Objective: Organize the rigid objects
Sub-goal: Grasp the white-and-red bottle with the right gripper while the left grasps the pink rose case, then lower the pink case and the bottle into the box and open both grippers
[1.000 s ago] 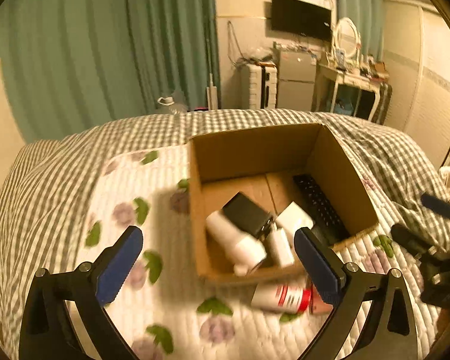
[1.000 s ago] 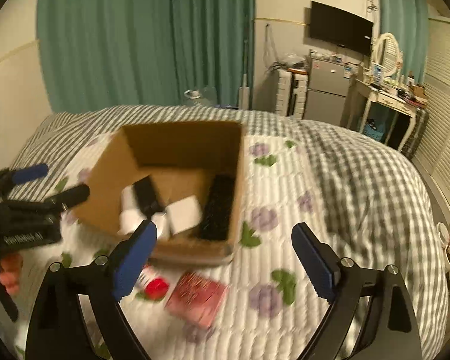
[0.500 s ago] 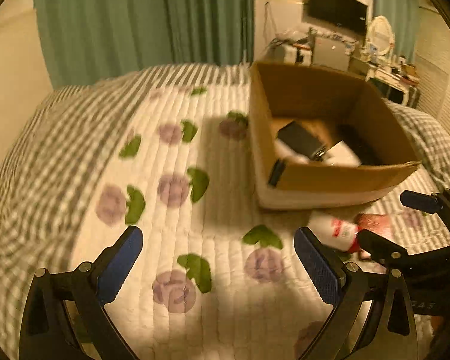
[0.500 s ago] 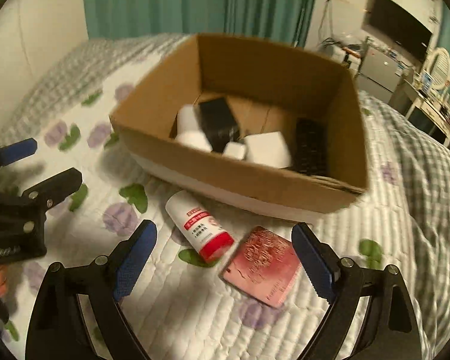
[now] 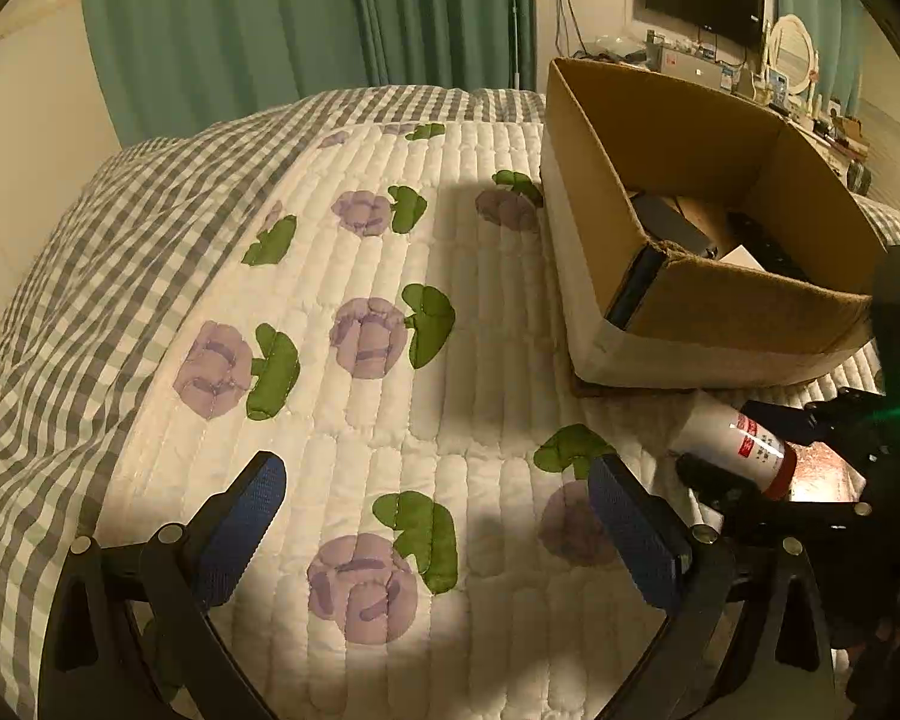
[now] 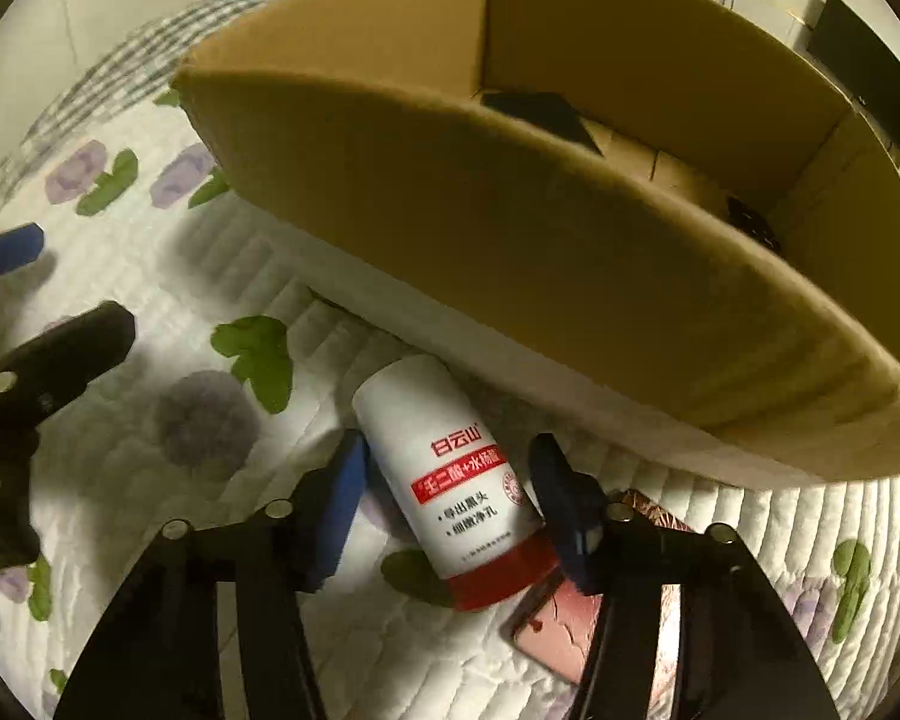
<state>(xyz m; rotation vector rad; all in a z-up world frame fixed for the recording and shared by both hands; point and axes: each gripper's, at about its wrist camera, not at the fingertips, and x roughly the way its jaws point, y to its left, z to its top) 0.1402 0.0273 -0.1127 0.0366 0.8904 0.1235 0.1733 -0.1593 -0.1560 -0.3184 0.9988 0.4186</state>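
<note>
A quilted bed (image 5: 390, 312) holds a cardboard box (image 6: 510, 228). Just in front of it lies a white bottle (image 6: 450, 474), straddled by the right gripper (image 6: 450, 492), jaws spread. The left gripper (image 5: 432, 516) hovers, jaws wide apart.

There is one brown box (image 6: 510, 252). One white bottle (image 6: 450, 480) with a red cap lies by it. One pink flat packet (image 6: 570, 624) lies there too. There are two tongs (image 5: 432, 540) (image 6: 450, 498). One bed (image 5: 390, 420).
</note>
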